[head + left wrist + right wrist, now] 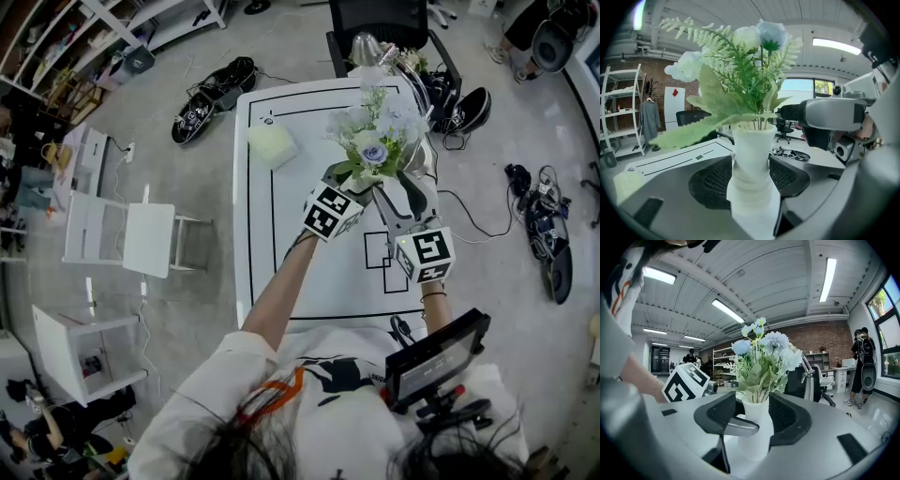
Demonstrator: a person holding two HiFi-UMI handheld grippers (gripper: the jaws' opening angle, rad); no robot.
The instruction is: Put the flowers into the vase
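Your flowers [375, 141]: pale blue-white, stems in vase [751, 164] | vase: white, upright | near far-right corner of table [281, 244]

No words, numbers or brand names can be read in any view. The marker cube [330, 211] on the left gripper [359, 184] and the second cube [427, 255] on the right gripper [392, 192] carry only black-and-white square patterns, not letters. The black print on the person's white shirt [323, 417] is too unclear to read.
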